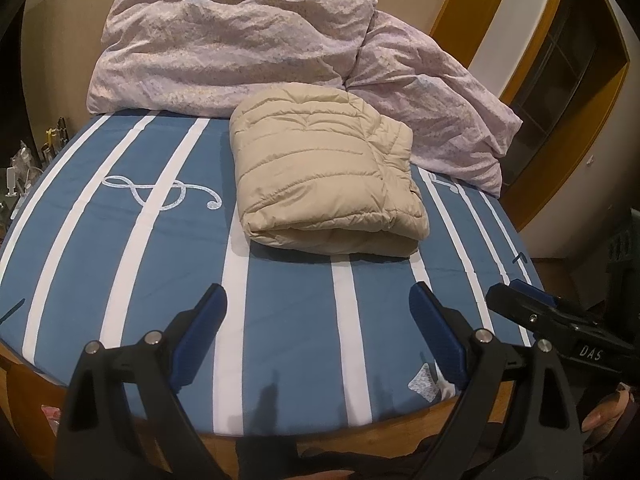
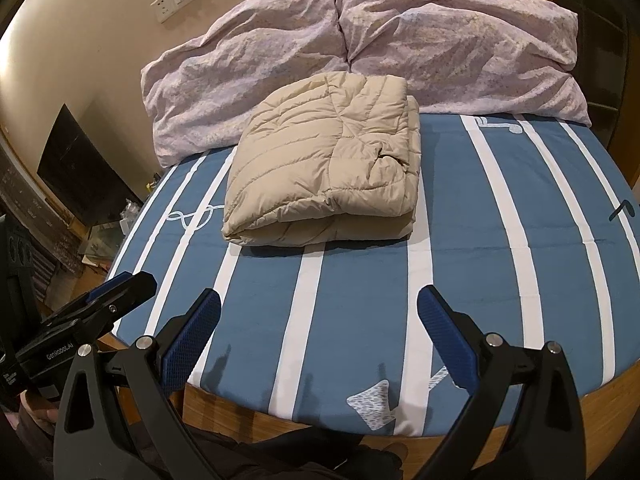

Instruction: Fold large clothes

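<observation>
A beige quilted puffer jacket (image 1: 324, 172) lies folded into a compact rectangle on the blue bed sheet with white stripes (image 1: 288, 320); it also shows in the right wrist view (image 2: 324, 164). My left gripper (image 1: 318, 292) is open and empty, held above the sheet near the bed's front edge, well short of the jacket. My right gripper (image 2: 318, 300) is open and empty, at the same distance from the jacket. Each gripper shows in the other's view: the right gripper (image 1: 520, 292) at the right, the left gripper (image 2: 120, 284) at the left.
A crumpled pink duvet (image 1: 248, 40) is heaped at the head of the bed behind the jacket. The wooden bed frame (image 2: 248, 416) runs along the front edge. A dark monitor (image 2: 84, 168) and clutter stand left of the bed. A wooden-framed doorway (image 1: 560, 92) is at the right.
</observation>
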Action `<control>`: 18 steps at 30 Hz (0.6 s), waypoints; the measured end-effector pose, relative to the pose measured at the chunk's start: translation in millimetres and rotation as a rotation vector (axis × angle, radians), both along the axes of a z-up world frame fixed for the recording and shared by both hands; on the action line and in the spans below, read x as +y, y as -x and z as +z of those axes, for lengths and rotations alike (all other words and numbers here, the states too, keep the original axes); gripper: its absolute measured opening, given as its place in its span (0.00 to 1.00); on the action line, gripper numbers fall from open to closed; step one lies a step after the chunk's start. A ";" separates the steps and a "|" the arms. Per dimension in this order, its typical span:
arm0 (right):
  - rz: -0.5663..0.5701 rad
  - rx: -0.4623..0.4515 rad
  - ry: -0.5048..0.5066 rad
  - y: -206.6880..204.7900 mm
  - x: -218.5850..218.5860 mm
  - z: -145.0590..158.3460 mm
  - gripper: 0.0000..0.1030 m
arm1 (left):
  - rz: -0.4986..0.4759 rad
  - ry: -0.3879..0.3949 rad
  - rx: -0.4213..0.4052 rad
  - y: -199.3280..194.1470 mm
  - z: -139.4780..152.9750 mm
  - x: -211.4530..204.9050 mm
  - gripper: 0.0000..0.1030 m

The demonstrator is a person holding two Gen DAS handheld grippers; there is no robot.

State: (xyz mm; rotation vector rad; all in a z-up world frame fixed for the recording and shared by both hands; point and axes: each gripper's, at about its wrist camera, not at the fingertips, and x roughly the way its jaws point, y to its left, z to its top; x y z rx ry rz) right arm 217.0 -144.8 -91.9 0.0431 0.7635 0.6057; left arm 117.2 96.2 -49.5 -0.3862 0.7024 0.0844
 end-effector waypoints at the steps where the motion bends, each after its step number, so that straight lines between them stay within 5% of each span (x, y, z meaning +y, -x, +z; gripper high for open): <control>1: -0.007 0.001 -0.003 0.0 0.6 -0.4 0.97 | -0.002 0.000 0.000 -0.4 -0.1 -0.1 0.89; 18: -0.026 0.013 -0.009 -4.3 0.8 -2.7 0.97 | -0.009 -0.001 -0.001 -2.7 0.6 -0.7 0.89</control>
